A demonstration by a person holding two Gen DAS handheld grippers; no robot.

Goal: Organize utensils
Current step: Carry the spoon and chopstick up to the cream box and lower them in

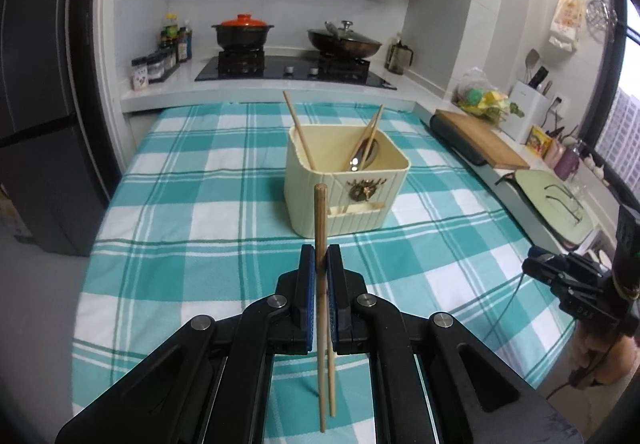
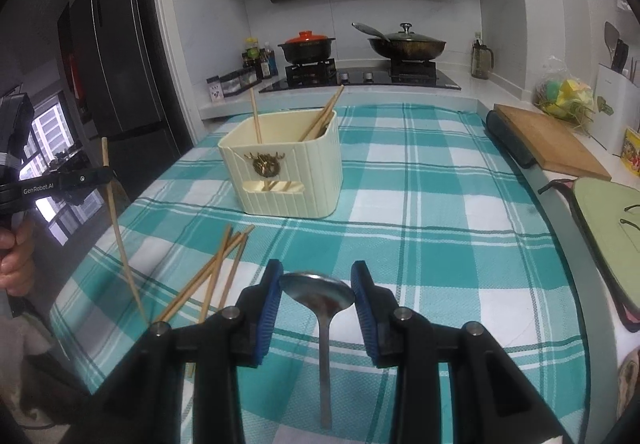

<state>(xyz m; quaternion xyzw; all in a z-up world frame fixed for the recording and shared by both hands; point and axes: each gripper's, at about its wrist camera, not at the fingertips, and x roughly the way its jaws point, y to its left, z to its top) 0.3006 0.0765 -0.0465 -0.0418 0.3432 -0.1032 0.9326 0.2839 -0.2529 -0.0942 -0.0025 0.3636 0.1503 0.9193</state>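
My left gripper (image 1: 320,258) is shut on a wooden chopstick (image 1: 320,228), held upright above the checked cloth, in front of the cream utensil box (image 1: 344,200). The box holds chopsticks and a metal spoon (image 1: 362,158). In the right wrist view the left gripper (image 2: 106,176) shows at the far left with its chopstick (image 2: 120,240). My right gripper (image 2: 316,290) has its jaws on either side of a metal spoon's bowl (image 2: 318,290), handle hanging down. Several loose chopsticks (image 2: 212,276) lie on the cloth, left of the right gripper. The box (image 2: 288,168) stands beyond.
The teal checked cloth (image 2: 440,224) covers the table. A wooden cutting board (image 2: 548,140) and a green mat (image 2: 608,220) lie along the right counter. A stove with a black pot (image 2: 306,46) and a wok (image 2: 406,44) is behind. A dark fridge (image 2: 120,56) stands left.
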